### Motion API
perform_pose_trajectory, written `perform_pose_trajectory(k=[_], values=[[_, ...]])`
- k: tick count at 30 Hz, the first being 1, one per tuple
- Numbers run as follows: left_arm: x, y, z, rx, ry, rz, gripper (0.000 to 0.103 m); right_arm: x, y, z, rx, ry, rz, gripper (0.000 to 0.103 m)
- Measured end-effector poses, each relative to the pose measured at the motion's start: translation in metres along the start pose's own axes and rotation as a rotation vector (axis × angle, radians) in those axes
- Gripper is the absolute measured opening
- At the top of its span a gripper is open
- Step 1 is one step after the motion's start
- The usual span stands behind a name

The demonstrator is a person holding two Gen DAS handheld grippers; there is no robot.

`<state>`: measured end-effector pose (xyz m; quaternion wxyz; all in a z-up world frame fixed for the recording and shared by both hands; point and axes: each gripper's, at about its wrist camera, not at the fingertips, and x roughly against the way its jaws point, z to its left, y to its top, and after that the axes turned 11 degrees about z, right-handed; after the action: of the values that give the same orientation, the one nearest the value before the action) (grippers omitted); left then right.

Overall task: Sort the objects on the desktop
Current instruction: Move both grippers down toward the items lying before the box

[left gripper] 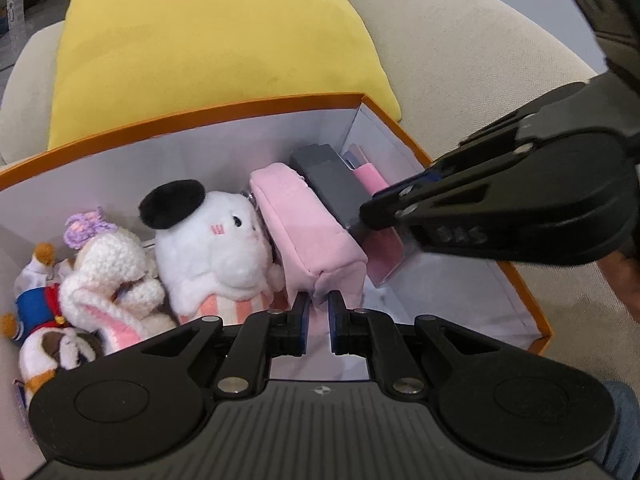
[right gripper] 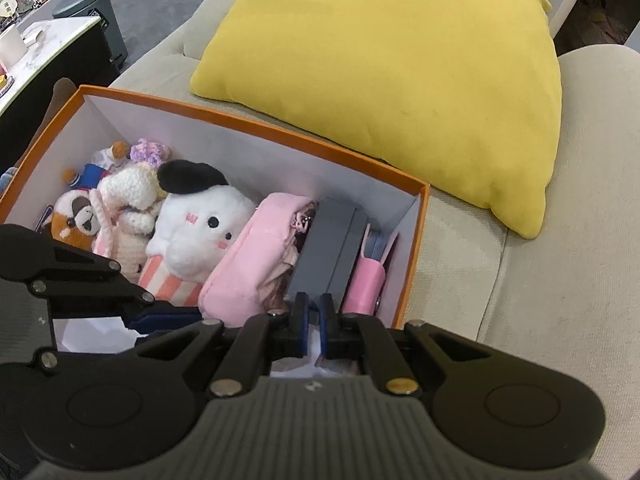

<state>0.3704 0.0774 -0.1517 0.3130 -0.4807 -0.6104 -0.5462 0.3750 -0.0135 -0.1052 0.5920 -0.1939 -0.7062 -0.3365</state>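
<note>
An orange-rimmed box (right gripper: 248, 123) with white inner walls sits on a beige sofa (right gripper: 560, 280), packed in a row with soft toys and cases; a yellow cushion (right gripper: 400, 64) leans just behind its far wall. From one end to the other lie a brown-and-white plush (right gripper: 76, 216), a cream crocheted doll (right gripper: 132, 192) with a purple flower, a white plush with a black ear (right gripper: 200, 220), a pink pouch (right gripper: 248, 264), a dark grey case (right gripper: 328, 248) and a pink holder (right gripper: 364, 284) against the end wall. The left tongs (left gripper: 319, 307) hover at the near end of the pink pouch, pressed nearly together with a narrow gap and nothing between them. The right tongs (right gripper: 314, 310) hang over the near end of the grey case, likewise drawn together and empty; in the left view their tips (left gripper: 370, 212) reach that case, though whether they touch it cannot be told. The crowded row leaves bare box floor only along the near side. Beyond the sofa, a grey bin (right gripper: 90, 12) stands beside a white-topped surface (right gripper: 48, 40).
</note>
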Motion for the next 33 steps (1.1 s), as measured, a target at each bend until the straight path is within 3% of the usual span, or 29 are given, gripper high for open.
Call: perform_pose_trajectory(k=[7,14,17,18,23,25,30,32,33], values=[[0.042,-0.018,-0.01,-0.031,0.048,-0.074,0.019,0.043,-0.039,0.012,0.009,0.06,-0.165,0.007],[0.093,-0.06,-0.03,-0.024,0.104,-0.116,0.029,0.077,-0.111,0.028,0.002,0.152,-0.3,0.023],[0.106,-0.09,-0.032,0.024,0.092,-0.114,0.044,0.072,-0.144,0.034,-0.045,0.172,-0.274,0.037],[0.109,-0.099,-0.031,0.041,0.081,-0.114,0.055,0.067,-0.153,0.035,-0.066,0.186,-0.262,0.039],[0.096,-0.138,-0.029,0.129,0.076,-0.085,0.06,0.028,-0.185,0.039,-0.202,0.287,-0.168,0.043],[0.091,-0.153,-0.027,0.171,0.079,-0.059,0.062,0.017,-0.192,0.044,-0.236,0.291,-0.149,0.049],[0.074,-0.178,-0.016,0.284,0.062,-0.018,0.063,0.01,-0.203,0.056,-0.26,0.328,-0.146,0.047],[0.072,-0.183,-0.015,0.306,0.046,-0.013,0.064,0.005,-0.207,0.062,-0.259,0.351,-0.129,0.043],[0.07,-0.184,-0.014,0.313,0.04,-0.013,0.065,0.002,-0.206,0.064,-0.256,0.359,-0.118,0.036]])
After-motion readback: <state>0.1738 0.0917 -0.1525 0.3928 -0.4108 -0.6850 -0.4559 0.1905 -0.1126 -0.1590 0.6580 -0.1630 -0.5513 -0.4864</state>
